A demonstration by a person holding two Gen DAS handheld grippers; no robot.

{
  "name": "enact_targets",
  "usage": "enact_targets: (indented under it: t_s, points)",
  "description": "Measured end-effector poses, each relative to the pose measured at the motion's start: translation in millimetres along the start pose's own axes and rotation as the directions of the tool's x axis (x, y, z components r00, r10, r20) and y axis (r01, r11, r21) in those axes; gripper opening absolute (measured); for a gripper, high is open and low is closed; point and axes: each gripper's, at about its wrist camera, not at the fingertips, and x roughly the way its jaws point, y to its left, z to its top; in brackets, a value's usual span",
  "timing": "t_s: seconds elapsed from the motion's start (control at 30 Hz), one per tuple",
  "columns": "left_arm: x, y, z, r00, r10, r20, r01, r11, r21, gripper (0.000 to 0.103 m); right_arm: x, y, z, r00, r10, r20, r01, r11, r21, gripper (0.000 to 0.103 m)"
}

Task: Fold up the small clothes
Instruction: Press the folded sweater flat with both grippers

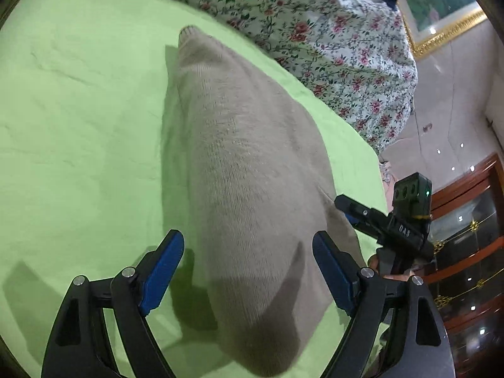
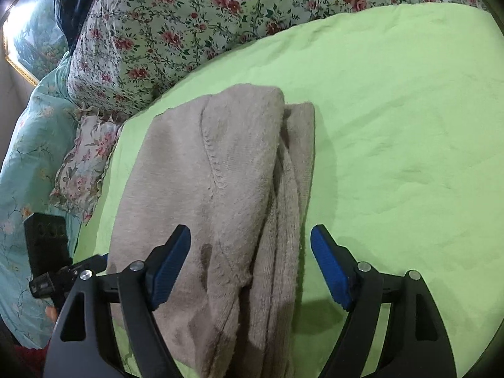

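On the green sheet (image 2: 393,119) I count one beige knitted garment (image 2: 201,170), folded lengthwise into a long strip, and my two grippers. My left gripper (image 1: 249,271) stands wide open, blue pads apart on either side of the garment's near end, not pressing it. My right gripper (image 2: 250,271) is open too, its left pad over the fabric and its right pad over bare sheet, with the garment's folded edge between them. Neither one holds anything. Beyond the garment's far end lies a flowered quilt (image 2: 176,31), bunched along the sheet's edge. Wide bare sheet stretches to the right of the garment in my right view, and to its left in my left view.
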Motion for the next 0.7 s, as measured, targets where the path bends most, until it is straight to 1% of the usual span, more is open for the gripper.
enact_targets:
  t_s: [0.1,0.2,0.27,0.3,0.33,0.37,0.4,0.43,0.47,0.53,0.6,0.67,0.7]
  points:
    - [23.2,5.6,11.9,1.0,-0.002,-0.029,0.001,1.0,-0.03,0.084,10.6,-0.7,0.9,1.0,-0.002,-0.024,0.002,1.0,0.0,0.079]
    - [39.1,11.6,15.9,0.999,-0.014,-0.05,0.012,0.999,-0.044,0.087,20.2,-3.9,1.8,0.999,-0.003,-0.04,0.004,1.0,0.02,0.079]
    - [48.4,12.2,17.5,0.999,-0.005,-0.053,0.003,0.999,-0.037,0.085,25.0,-6.5,2.1,0.999,0.015,-0.045,-0.014,0.999,0.037,0.074]
    - [48.9,10.5,17.3,0.999,-0.001,-0.048,0.0,1.0,-0.023,0.083,26.8,-7.3,2.2,0.999,0.021,-0.049,-0.019,0.999,0.043,0.057]
    - [51.1,8.1,18.9,0.999,0.006,-0.043,-0.006,1.0,-0.003,0.072,31.0,-8.3,1.3,0.997,0.04,-0.063,-0.035,0.997,0.065,0.042]
    - [52.5,5.7,18.9,0.999,0.016,-0.045,-0.015,1.0,0.016,0.065,32.6,-7.3,0.4,0.997,0.041,-0.066,-0.036,0.996,0.077,0.041]
    - [51.3,4.4,18.4,0.999,0.023,-0.043,-0.022,1.0,0.022,0.061,32.3,-3.4,-1.1,0.998,0.027,-0.059,-0.023,0.997,0.067,0.036]
    - [48.0,2.7,17.2,0.999,0.025,-0.036,-0.024,0.999,0.029,0.053,29.7,4.0,-2.8,0.999,0.005,-0.047,-0.002,0.999,0.047,0.034]
    - [41.1,-1.1,15.6,0.999,0.035,-0.025,-0.034,0.998,0.046,0.048,25.8,11.5,-4.4,0.999,-0.002,-0.032,0.003,0.999,0.039,0.033]
    - [24.2,-7.3,11.3,0.999,0.052,-0.01,-0.051,0.996,0.079,0.045,14.2,28.0,-8.5,1.0,0.027,0.007,-0.027,0.999,0.037,0.032]
    - [-2.1,-13.2,4.4,0.997,0.07,0.021,-0.072,0.99,0.125,0.045,5.1,48.4,-15.3,0.997,0.069,0.033,-0.07,0.997,0.025,0.031]
    - [-33.9,-11.3,-5.2,0.995,0.088,0.055,-0.096,0.982,0.162,0.044,4.3,71.4,-24.6,0.993,0.112,0.038,-0.112,0.994,0.0,0.031]
    - [-45.3,-8.4,-8.1,0.994,0.096,0.061,-0.105,0.981,0.166,0.044,6.9,84.0,-29.8,0.992,0.121,0.034,-0.12,0.993,-0.019,0.031]
